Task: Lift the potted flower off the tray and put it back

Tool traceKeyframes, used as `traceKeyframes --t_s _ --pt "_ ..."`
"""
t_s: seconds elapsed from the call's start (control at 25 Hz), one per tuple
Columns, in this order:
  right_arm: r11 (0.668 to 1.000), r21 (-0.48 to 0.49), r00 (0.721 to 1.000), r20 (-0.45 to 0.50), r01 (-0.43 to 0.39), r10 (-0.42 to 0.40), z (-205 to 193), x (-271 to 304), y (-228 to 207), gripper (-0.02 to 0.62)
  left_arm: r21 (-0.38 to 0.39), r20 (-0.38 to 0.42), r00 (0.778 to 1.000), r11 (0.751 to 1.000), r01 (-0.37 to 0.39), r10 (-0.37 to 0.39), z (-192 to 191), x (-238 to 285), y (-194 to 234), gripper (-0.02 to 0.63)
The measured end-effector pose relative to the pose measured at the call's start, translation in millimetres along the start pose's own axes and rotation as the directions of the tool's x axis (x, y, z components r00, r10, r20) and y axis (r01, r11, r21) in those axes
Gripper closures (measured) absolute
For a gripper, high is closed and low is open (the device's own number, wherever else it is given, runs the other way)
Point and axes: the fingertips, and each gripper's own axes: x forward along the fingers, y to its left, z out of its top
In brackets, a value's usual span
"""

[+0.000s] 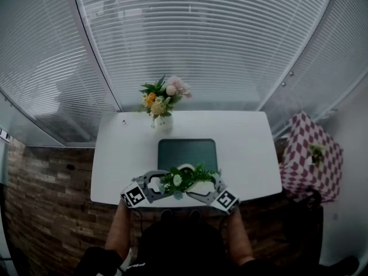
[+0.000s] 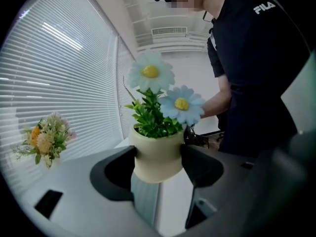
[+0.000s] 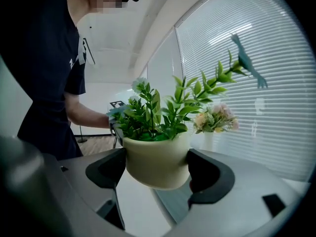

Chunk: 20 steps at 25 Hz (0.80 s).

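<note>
As seen from the head view, the white table (image 1: pixel 247 148) stands before slatted blinds (image 1: pixel 201 39), and the findings run from its left side to its right.

1. Left of centre, at the far edge, a vase of mixed flowers (image 1: pixel 163 102) stands upright. It is well apart from the work and appears in the background of both gripper views (image 2: pixel 45 139) (image 3: pixel 215 118).

2. The left tool (image 1: pixel 164 184) is at the near edge of the table and reaches in towards the middle. Its own view shows the two dark jaws pressed against opposite sides of a cream pot (image 2: pixel 158 162).

3. The potted flower (image 1: pixel 187 178) sits between the two tools, over the near edge of the dark green tray (image 1: pixel 187 152). The pot is upright, with pale blue daisies and green leaves above the rim (image 2: pixel 157 154). In both gripper views its rounded base shows clear of the surface below (image 3: pixel 157 162). A strip of the tray is visible under it (image 2: pixel 145 201) (image 3: pixel 173 201).

4. The right tool (image 1: pixel 208 187) mirrors the left one, reaching in from the other side. Its jaws also clamp the pot wall on both sides (image 3: pixel 157 164), so the pot is pinched by both tools together.

5. Off the right end of the table stands a checked box (image 1: pixel 310 154) in red and white.

6. The person (image 2: pixel 256 73), in a dark short-sleeved shirt, stands at the near edge.
</note>
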Motion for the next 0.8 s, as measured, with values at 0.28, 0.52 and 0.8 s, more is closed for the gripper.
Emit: traceKeyframes --t_s 0.28,0.52,0.8 --pt "1.000 0.007 1.000 -0.001 0.006 -0.006 -1.8 1.0 -2.1 0.230 -0.001 0.002 1.000 1.000 0.002 -0.002 -2.3 0.8 1.5 0.324" --pt "1.000 0.001 1.000 0.005 -0.004 0.004 0.9 3.8 -3.9 0.230 -0.020 0.000 1.000 1.000 -0.003 0.003 -6.9 2.1 3.5 0.324" --pt "1.000 0.002 1.000 -0.031 -0.006 0.006 -12.7 9.2 -12.3 0.230 -0.030 -0.037 0.999 1.000 0.001 -0.002 -21.9 11.2 8.4 0.324"
